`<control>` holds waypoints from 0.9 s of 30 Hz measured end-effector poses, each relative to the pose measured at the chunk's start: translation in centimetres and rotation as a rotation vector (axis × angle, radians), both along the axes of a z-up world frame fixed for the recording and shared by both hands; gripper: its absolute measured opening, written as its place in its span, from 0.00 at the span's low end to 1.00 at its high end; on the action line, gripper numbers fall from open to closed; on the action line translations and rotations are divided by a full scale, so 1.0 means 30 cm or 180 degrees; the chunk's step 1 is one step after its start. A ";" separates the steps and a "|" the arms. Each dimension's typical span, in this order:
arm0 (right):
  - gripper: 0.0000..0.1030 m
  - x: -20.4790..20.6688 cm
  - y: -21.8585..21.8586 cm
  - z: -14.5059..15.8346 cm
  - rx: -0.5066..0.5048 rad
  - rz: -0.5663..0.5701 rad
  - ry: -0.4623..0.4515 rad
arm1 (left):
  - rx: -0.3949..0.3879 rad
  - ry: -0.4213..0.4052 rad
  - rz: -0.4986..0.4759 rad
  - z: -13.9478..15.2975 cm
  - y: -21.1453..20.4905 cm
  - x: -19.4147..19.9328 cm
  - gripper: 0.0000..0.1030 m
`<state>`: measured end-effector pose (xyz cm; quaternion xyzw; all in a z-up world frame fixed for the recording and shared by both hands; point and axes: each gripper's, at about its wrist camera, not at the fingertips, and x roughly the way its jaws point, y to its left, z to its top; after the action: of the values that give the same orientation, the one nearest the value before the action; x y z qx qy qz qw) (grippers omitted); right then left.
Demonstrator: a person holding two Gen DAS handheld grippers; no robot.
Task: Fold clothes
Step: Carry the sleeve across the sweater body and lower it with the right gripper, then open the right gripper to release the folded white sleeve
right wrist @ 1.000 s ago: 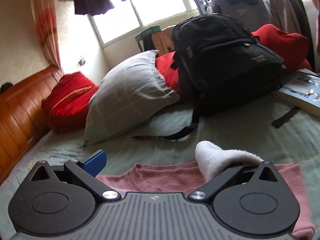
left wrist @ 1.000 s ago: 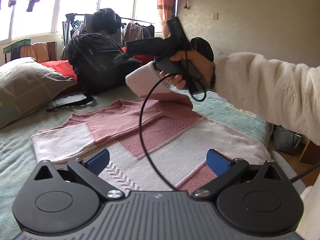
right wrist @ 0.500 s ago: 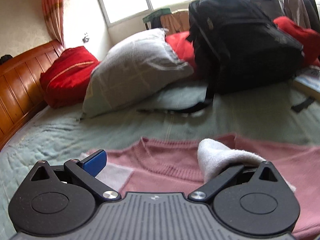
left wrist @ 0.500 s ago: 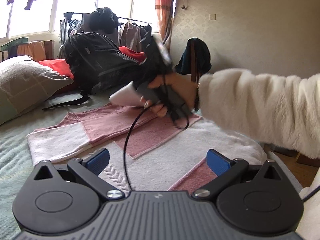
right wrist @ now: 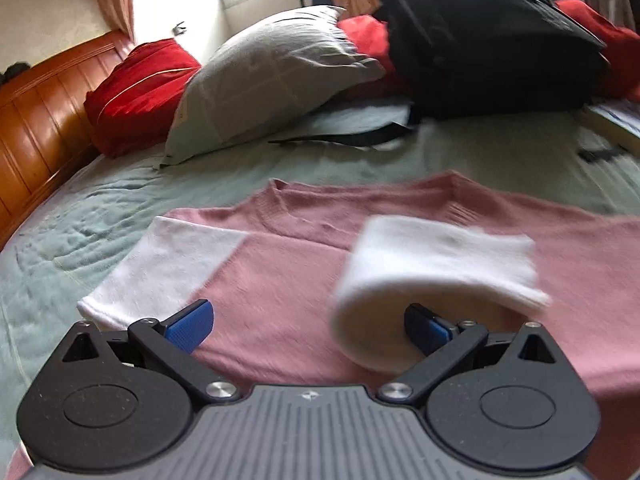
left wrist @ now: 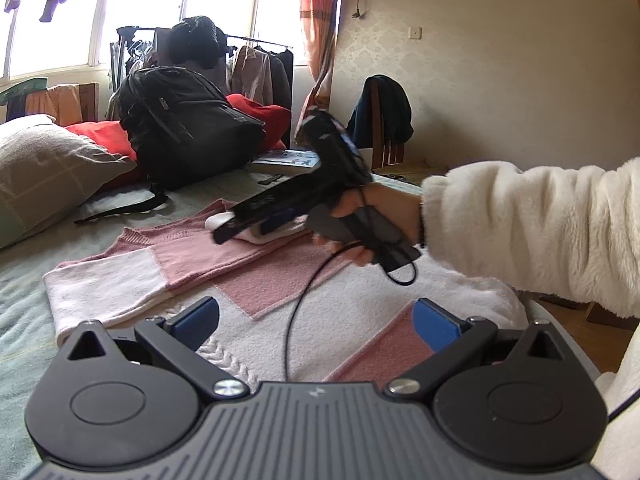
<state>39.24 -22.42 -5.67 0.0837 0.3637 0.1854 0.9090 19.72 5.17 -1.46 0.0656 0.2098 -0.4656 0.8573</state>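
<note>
Pink-and-white sweater [left wrist: 256, 280] lies flat, left sleeve [left wrist: 132, 276] folded in, right white cuff [right wrist: 436, 264] dropped across the chest; your right gripper [right wrist: 308, 326] and left gripper [left wrist: 316, 320] gape empty, so body folds remain.

Daylight floods in from the windows [left wrist: 132, 20] behind the bed, blown out to white, so the backpack [left wrist: 184, 120] reads as a near-black mass. Soft, weak shadows on the sweater [right wrist: 360, 248]; strong fisheye bending and dark corners in both views. Motion blur smears the white cuff [right wrist: 436, 264] (right wrist view) and the right gripper [left wrist: 256, 226] in the left view.
</note>
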 end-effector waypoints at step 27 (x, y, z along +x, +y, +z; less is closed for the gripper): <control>1.00 0.041 0.282 0.099 -0.0343 0.0625 -0.0501 | 0.0003 -0.0210 -0.0227 0.028 -0.031 -0.083 0.99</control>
<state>40.46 -13.95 -2.71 -0.0160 0.3071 0.2596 0.9154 17.23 4.25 -0.63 0.0887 0.1791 -0.4934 0.8465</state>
